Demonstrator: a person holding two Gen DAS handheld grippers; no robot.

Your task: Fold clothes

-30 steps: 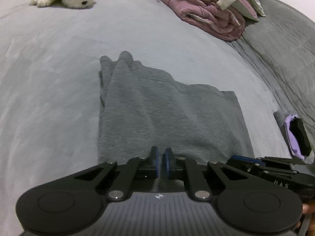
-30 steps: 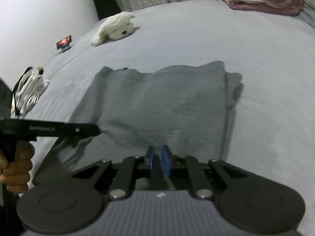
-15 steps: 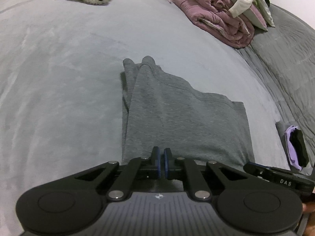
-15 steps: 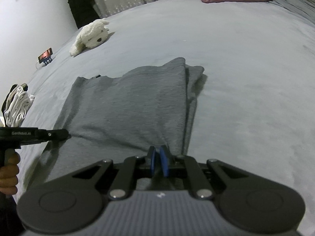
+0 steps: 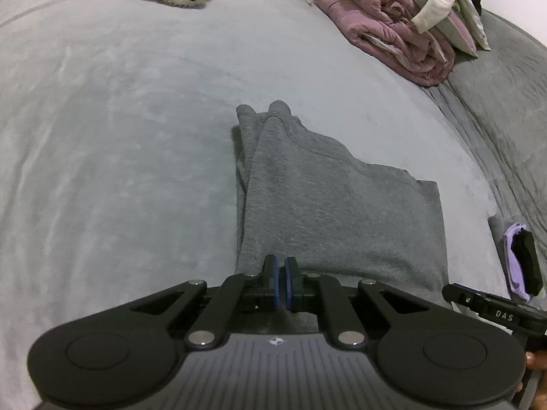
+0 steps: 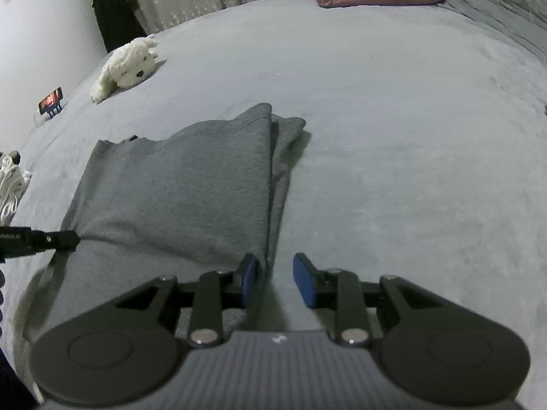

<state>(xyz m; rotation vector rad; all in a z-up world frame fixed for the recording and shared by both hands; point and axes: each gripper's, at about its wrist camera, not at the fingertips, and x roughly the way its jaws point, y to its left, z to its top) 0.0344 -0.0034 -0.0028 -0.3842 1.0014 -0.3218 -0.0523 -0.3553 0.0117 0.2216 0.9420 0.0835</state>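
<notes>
Right wrist view: gray garment (image 6: 191, 184) folded lengthwise on bed (image 6: 410, 136). Right gripper (image 6: 276, 280) jaws just been opening, released, garment edge between them; left gripper (image 5: 281, 282) clenched on near hem. Cross-fold prob. left.

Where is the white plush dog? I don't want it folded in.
White plush dog lies far left on the bed, beyond the grey garment.

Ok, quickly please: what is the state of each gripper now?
Left gripper: shut on the near edge of the grey garment.
Right gripper: open, jaws just opening, pads off the garment.
</notes>
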